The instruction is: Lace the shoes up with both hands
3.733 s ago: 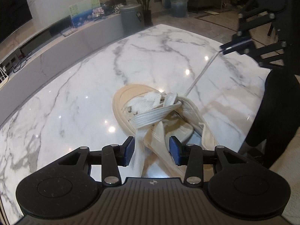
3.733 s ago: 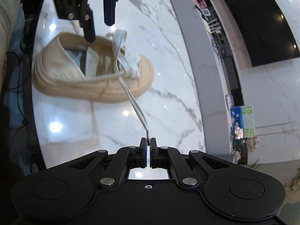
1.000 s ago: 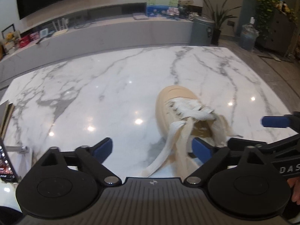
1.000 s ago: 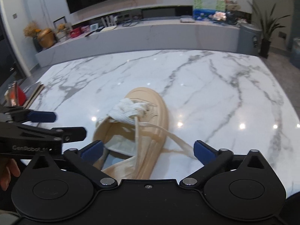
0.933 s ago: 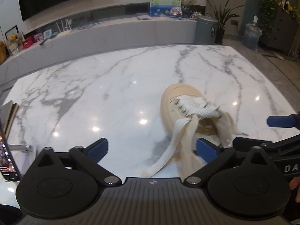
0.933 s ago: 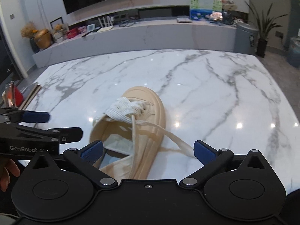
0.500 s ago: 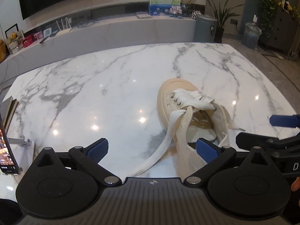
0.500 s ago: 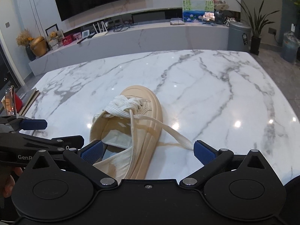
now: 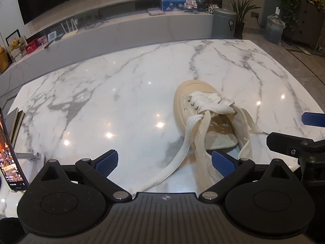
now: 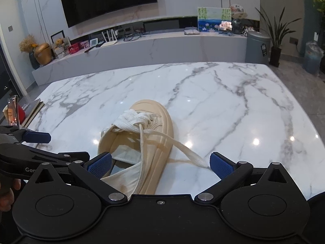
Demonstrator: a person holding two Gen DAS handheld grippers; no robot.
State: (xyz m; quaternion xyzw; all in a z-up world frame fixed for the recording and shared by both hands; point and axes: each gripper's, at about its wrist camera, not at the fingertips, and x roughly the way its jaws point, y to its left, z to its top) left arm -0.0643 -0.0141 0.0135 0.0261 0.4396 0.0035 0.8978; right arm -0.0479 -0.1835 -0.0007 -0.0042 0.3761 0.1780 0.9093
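A beige canvas shoe (image 9: 195, 93) (image 10: 160, 118) lies on the white marble table (image 9: 101, 93) (image 10: 223, 93), toe pointing away. Wide white laces (image 9: 209, 103) (image 10: 132, 120) cross over its front eyelets. One loose lace end (image 9: 172, 162) trails toward the near edge on the shoe's left side. The other lace end (image 10: 189, 152) drapes over the shoe's right side onto the table. My left gripper (image 9: 164, 162) is open, just short of the shoe's heel and the left lace end. My right gripper (image 10: 160, 164) is open too, its pads straddling the heel, holding nothing.
A phone on a stand (image 9: 11, 154) (image 10: 13, 109) and flat books (image 9: 17, 120) sit at the table's left edge. Beyond the table runs a long grey TV bench (image 10: 142, 46) with a bin (image 10: 257, 46) and plants. A hand (image 10: 8, 193) holds the left gripper's handle.
3.7 s ago my right gripper was shut on a taut lace end; both grippers are now open and drawn back at the heel. Over the last second the views lifted slightly; laces lie slack.
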